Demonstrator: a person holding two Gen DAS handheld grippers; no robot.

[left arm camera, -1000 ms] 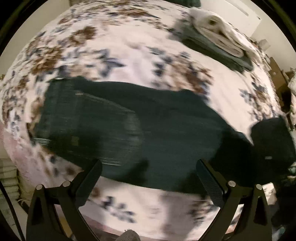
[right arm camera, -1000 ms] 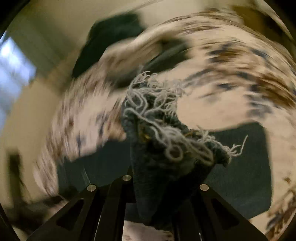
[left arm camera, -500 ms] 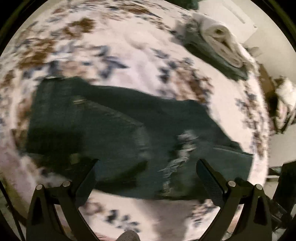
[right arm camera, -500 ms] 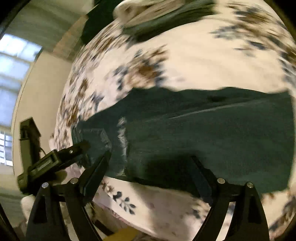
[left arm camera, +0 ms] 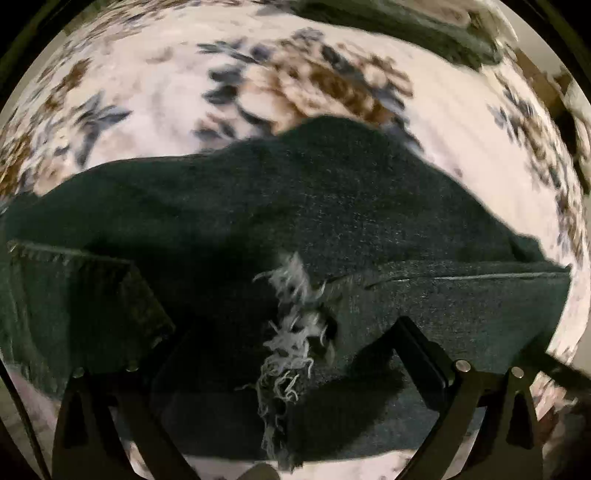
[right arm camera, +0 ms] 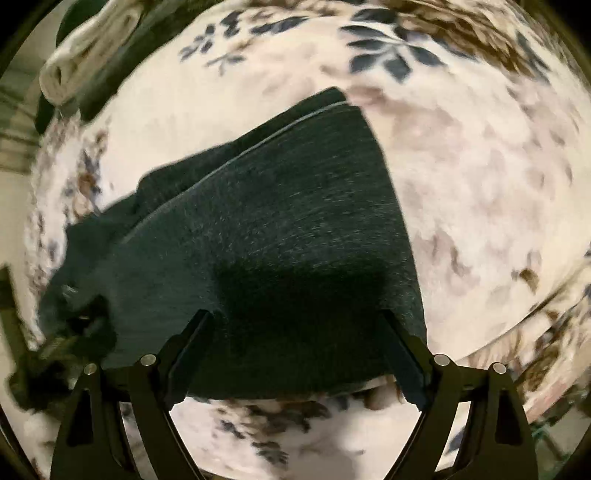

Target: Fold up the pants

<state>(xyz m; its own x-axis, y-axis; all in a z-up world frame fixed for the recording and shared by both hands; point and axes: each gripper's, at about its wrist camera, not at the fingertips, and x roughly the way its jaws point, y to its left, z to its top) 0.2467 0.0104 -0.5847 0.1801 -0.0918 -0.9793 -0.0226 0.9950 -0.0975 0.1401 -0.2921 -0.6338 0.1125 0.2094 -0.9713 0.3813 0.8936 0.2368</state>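
Note:
Dark green jeans (left arm camera: 295, 206) lie folded over on a floral bedspread (left arm camera: 155, 85). The leg ends with a frayed whitish hem (left arm camera: 291, 332) rest on top of the pants' upper part, in the left wrist view. My left gripper (left arm camera: 291, 354) is open, low over the frayed hem, holding nothing. In the right wrist view the folded jeans (right arm camera: 280, 221) fill the middle, with the fold edge at the right. My right gripper (right arm camera: 299, 332) is open and empty, just above the near edge of the fabric.
A stack of folded clothes with a cream rolled item (right arm camera: 85, 48) sits at the far side of the bed; it shows as a dark blurred pile in the left wrist view (left arm camera: 399, 22). The bed edge runs below both grippers.
The right gripper, shut on the frayed leg end a second ago, has let it go and opened. The leg ends now lie on the pants. Both grippers have dropped closer to the fabric.

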